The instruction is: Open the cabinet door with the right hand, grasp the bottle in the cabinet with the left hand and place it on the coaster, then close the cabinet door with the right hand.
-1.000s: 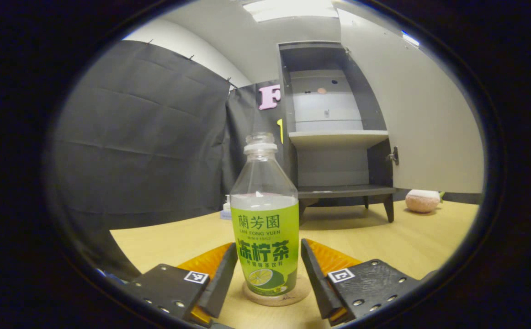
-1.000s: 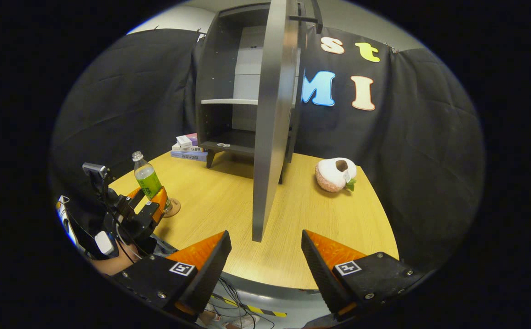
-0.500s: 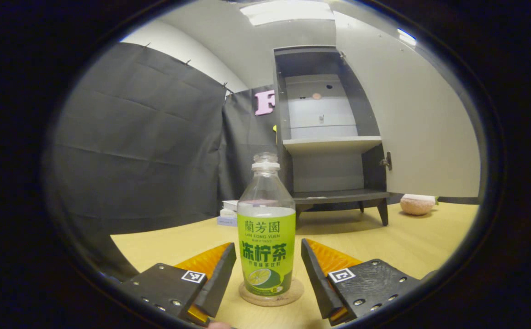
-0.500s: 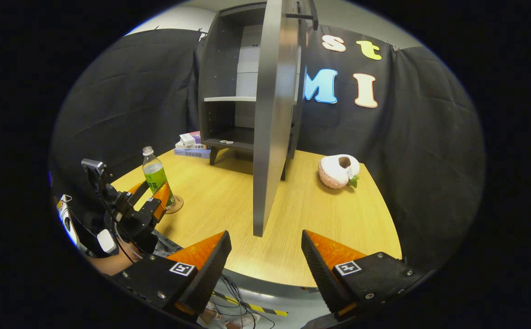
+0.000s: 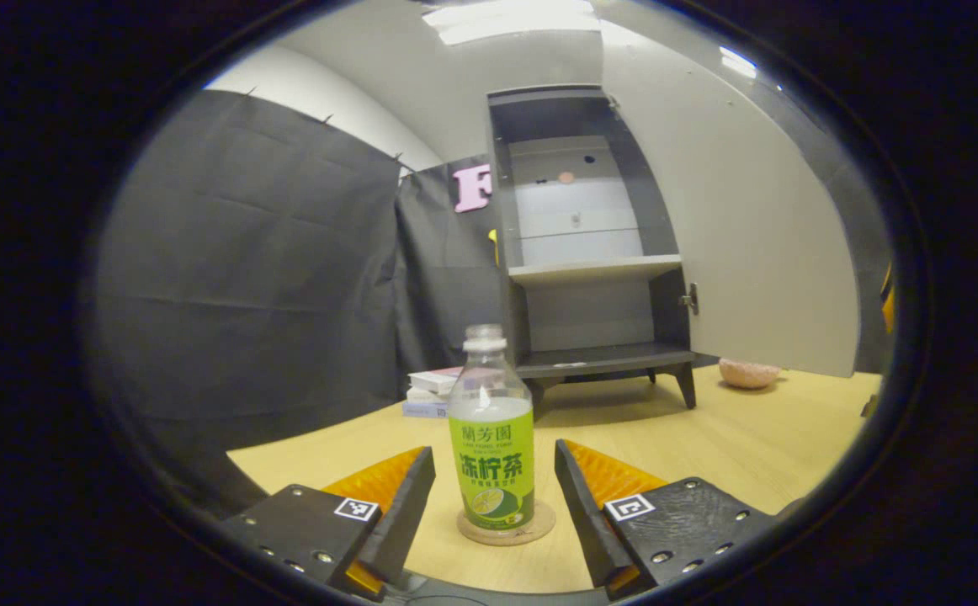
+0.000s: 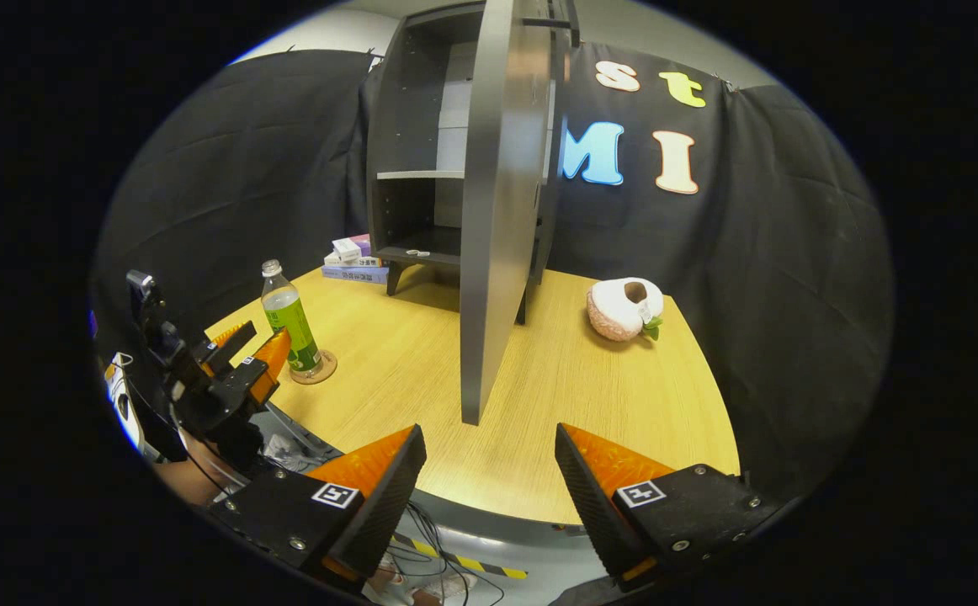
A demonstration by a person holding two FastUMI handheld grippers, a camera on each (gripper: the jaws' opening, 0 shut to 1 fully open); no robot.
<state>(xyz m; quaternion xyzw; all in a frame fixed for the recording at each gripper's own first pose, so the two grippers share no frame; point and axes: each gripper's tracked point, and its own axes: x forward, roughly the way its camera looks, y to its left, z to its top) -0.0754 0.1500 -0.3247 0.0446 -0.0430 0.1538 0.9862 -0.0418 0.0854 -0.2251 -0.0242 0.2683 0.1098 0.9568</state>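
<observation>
standing upright on the coaster (image 5: pixel 506 530), the bottle (image 5: pixel 493 446) is free — both grippers' fingers apart, door (image 6: pixel 497 210) ajar.

bottle (image 5: pixel 491 442): on the coaster (image 5: pixel 506 531), table's (image 6: pixel 539 404) near left
cabinet (image 6: pixel 422 168): behind, door (image 6: pixel 493 210) open
books (image 6: pixel 353 263): apparently beside cabinet's left
</observation>
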